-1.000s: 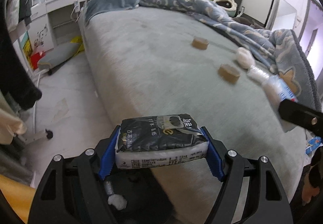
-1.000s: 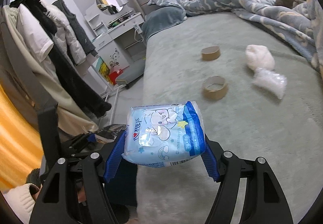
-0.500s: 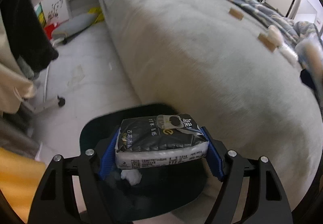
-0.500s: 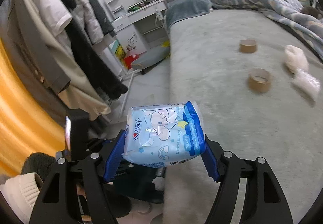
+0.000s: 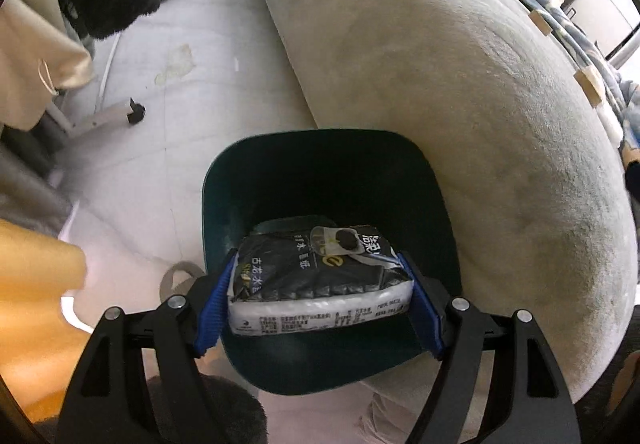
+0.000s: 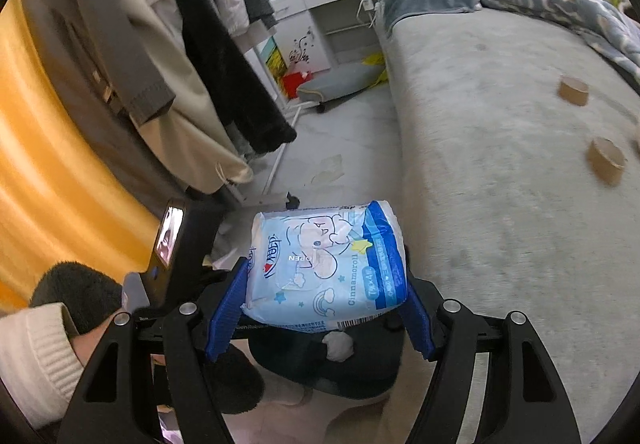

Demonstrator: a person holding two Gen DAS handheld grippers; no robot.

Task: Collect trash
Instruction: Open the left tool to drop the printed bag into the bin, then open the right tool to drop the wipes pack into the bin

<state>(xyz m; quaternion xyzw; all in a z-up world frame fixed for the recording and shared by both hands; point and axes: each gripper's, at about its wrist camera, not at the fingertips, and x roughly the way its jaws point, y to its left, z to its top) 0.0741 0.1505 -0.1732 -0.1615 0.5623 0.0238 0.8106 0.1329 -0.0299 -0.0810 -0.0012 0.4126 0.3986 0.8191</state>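
A: What is the left gripper (image 5: 320, 298) holding?

B: A black pack (image 5: 318, 280). Its blue pads pinch the pack's two ends. The jaws have just been opening a little, but the pack is between them. It hangs right over the dark bin (image 5: 224, 180) on the floor by the bed (image 5: 460, 64).

A: And the right gripper (image 6: 326, 310)?

B: Its pads squeeze a blue pack (image 6: 324, 270), held above the floor beside the bed. Below it sits the bin with a white wad (image 6: 339, 347) inside.

A: What's on the bed?

B: Two brown tape rolls (image 6: 606, 163).
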